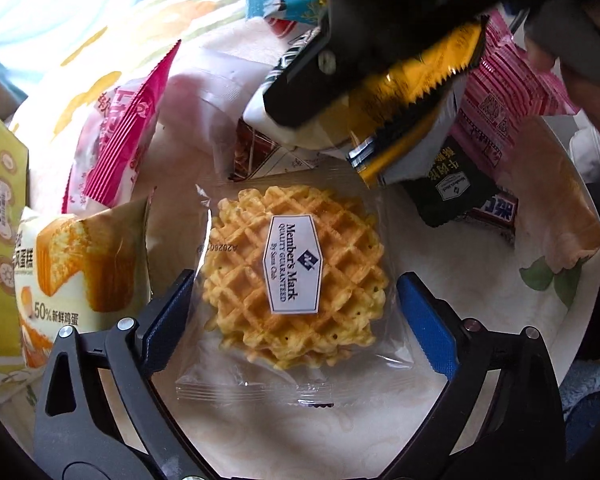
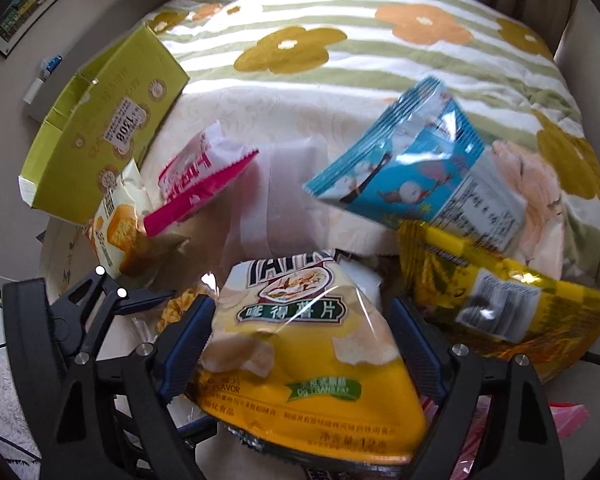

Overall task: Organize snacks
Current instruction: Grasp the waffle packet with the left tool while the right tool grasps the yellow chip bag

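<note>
Left gripper [image 1: 296,320]: hovering spread wide over the plate, blue pads on either side of the waffle pack, not touching it as far as can be told.
Waffle pack [image 1: 296,258]: lying flat in clear wrap in the middle of the plate, white label facing up.
Plate [image 1: 480,292]: white with a leaf print at its right rim, sitting under most of the snacks.
Right gripper [image 2: 300,340]: clamping the chip bag between its blue pads; showing in the left view as a dark shape at the top, above the plate.
Chip bag [image 2: 300,344]: yellow and white, filling the space between the right gripper's fingers, crumpled at the sides; hanging above the plate in the left view, its zigzag edge pointing down.
Cake pack [image 1: 88,268]: leaning at the plate's left edge, just beside the left gripper's left finger, cake picture facing out.
Pink pack [image 1: 116,136]: leaning behind the cake pack, its sealed edge standing up.
Blue pack [image 2: 412,168]: lying tilted on the cloth at the far side, just behind the yellow pack.
Yellow pack [image 2: 500,296]: lying to the right of the chip bag, nutrition label facing up.
Dark pack [image 1: 456,188]: resting at the plate's right side, under the hanging chip bag.
Green box [image 2: 100,120]: standing open at the left, price sticker facing out.
Flowered cloth [image 2: 340,40]: spreading behind everything, green stripes and orange blooms.
</note>
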### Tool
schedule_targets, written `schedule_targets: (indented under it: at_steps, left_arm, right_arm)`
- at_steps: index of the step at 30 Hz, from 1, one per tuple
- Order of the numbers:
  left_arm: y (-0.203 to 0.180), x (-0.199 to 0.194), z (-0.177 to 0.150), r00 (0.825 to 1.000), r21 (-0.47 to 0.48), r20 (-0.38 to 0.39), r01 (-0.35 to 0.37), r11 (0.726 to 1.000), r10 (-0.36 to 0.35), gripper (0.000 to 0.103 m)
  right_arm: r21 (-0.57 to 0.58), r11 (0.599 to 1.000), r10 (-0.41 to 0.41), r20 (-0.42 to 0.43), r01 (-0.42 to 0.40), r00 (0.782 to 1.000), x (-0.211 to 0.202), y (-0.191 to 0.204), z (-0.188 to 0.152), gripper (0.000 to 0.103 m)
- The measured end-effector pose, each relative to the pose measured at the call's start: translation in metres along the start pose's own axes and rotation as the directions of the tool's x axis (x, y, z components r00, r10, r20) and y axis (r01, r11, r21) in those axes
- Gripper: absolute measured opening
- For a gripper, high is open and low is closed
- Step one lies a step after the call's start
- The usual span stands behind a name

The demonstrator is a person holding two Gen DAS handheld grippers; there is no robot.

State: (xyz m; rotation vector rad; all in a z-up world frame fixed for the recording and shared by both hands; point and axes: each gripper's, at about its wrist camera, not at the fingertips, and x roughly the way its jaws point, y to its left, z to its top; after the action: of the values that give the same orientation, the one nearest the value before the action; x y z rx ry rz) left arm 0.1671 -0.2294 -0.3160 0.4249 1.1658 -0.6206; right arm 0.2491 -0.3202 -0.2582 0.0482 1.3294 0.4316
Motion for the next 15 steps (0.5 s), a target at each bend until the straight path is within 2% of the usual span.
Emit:
schedule_targets:
  at_steps: [7, 15]
  left_arm:
    - [0.001, 0.004, 0.000, 0.999, 0.024, -0.013, -0.030, 0.999, 0.030, 0.097]
    - [-0.008, 0.010, 0.004, 1.000, 0.037, -0.016, 0.002, 0.999, -0.001, 0.097]
  right_arm:
    - [-0.011, 1.000, -0.012, -0.043, 0.011, 0.999, 0.006, 0.003, 0.001, 0.086]
    - [0.030, 0.999, 0.040, -0.066, -0.039, 0.997, 0.011, -0.004, -0.004, 0.086]
